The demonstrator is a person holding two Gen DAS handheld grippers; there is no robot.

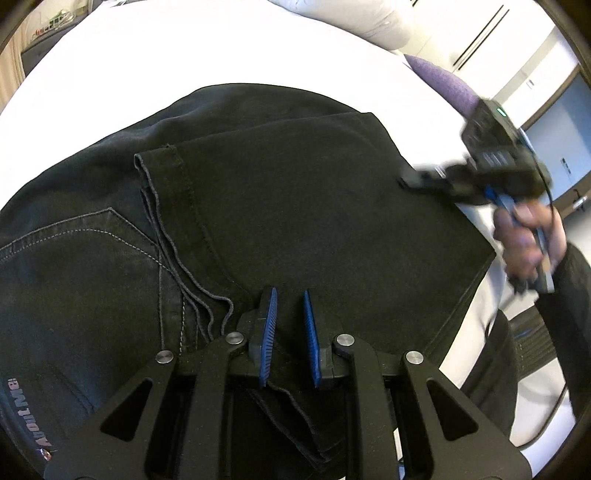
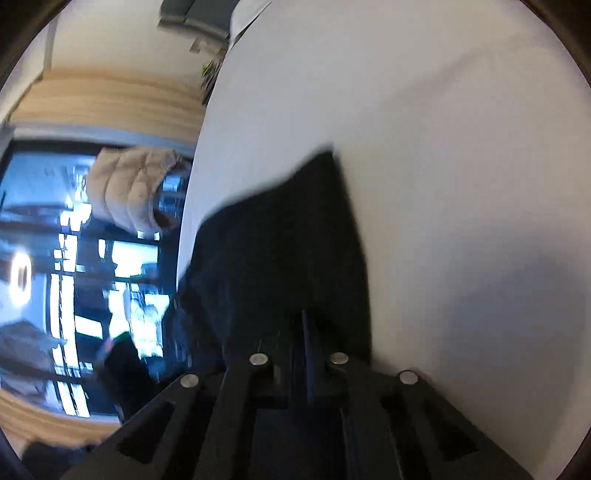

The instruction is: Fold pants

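Black pants (image 1: pixel 295 203) lie folded on a white bed (image 1: pixel 184 48), the leg hems laid over the seat beside a back pocket (image 1: pixel 74 258). My left gripper (image 1: pixel 289 325) points down at the near edge. Its blue pads stand a narrow gap apart, with layered dark fabric running between them. My right gripper (image 1: pixel 406 181), held by a hand (image 1: pixel 524 236), has its tip at the right-hand fold of the pants. In the blurred right wrist view the right gripper (image 2: pixel 303 332) has its pads pressed together on the black pants (image 2: pixel 288 240), with the white bed (image 2: pixel 443 147) beside them.
A white pillow (image 1: pixel 351 14) and a purple cushion (image 1: pixel 443 81) lie at the far side of the bed. Beyond the bed's edge are a large window (image 2: pixel 74 258) and a beige padded jacket (image 2: pixel 133 188). White sheet surrounds the pants.
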